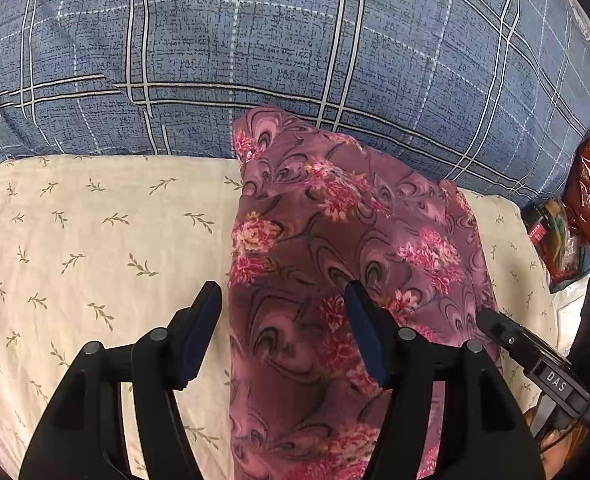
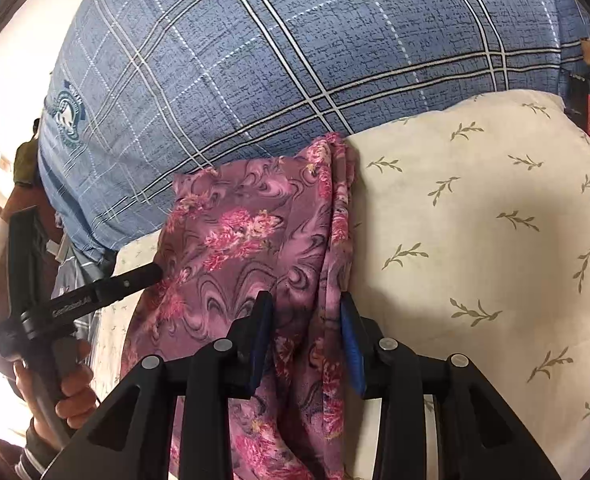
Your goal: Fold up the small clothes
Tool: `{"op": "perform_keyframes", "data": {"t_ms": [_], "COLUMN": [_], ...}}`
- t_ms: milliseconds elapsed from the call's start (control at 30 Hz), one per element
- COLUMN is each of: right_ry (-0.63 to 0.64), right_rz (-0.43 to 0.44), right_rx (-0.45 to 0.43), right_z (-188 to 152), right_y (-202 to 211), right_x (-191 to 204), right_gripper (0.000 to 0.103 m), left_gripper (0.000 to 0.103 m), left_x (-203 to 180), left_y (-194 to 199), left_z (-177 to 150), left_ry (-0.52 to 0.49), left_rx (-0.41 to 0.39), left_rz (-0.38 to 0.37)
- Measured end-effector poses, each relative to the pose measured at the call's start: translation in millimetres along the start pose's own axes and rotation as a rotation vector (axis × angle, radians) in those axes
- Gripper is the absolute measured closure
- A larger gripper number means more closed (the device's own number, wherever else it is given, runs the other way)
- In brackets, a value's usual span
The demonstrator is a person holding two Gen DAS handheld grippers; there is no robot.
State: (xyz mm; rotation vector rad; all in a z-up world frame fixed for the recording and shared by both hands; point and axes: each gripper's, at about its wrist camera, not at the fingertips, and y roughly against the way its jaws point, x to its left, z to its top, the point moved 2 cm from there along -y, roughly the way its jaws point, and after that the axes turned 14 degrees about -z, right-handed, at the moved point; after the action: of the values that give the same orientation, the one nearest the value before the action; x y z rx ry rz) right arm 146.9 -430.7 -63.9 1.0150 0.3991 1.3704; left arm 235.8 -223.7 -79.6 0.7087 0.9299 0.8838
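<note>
Purple floral garment (image 1: pixel 335 280) lies folded lengthwise on cream sheet (image 1: pixel 95 260), both hand-held grippers open.

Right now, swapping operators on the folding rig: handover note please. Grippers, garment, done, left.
Left gripper: open, nothing held, over the garment's left edge.
Right gripper: open, pads clear of the cloth, over its bunched right edge.
Garment: purple floral piece lying lengthwise on the cream sheet, top end against the blue plaid pillow.
Done: it looks folded into a long strip.
Left: probably a crosswise fold, then smoothing the bunched edge.
</note>
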Motion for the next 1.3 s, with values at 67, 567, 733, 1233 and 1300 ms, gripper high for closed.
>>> {"op": "perform_keyframes", "data": {"t_ms": [67, 567, 733, 1233, 1300], "right_ry": [-0.007, -0.054, 0.037, -0.081, -0.059], "right_rz": [-0.01, 0.002, 0.006, 0.071, 0.093], "right_rx": [-0.001, -0.018, -0.048, -0.042, 0.006], "right_z": [0.6, -14.4, -22.1, -16.0, -16.9], "right_y": [-0.1, 7.9, 17.5, 24.8, 5.6], "right_x": [2.0, -2.2, 4.7, -21.5, -17.6], "right_gripper": [0.068, 0.061, 0.088, 0.046, 0.046], "left_gripper": [0.04, 0.029, 0.048, 0.023, 0.023], "left_x": [-0.6, 49.5, 49.2, 76.0, 75.8], "left_y": [4.3, 40.3, 29.9, 37.4, 17.3], "left_z": [-3.6, -66.3, -76.5, -43.7, -41.2], "left_ry": [-0.001, 0.186, 0.221, 0.228, 0.257], "left_rx": [0.004, 0.037, 0.09, 0.072, 0.12], "left_rz": [0.005, -0.21, -0.32, -0.429, -0.463]}}
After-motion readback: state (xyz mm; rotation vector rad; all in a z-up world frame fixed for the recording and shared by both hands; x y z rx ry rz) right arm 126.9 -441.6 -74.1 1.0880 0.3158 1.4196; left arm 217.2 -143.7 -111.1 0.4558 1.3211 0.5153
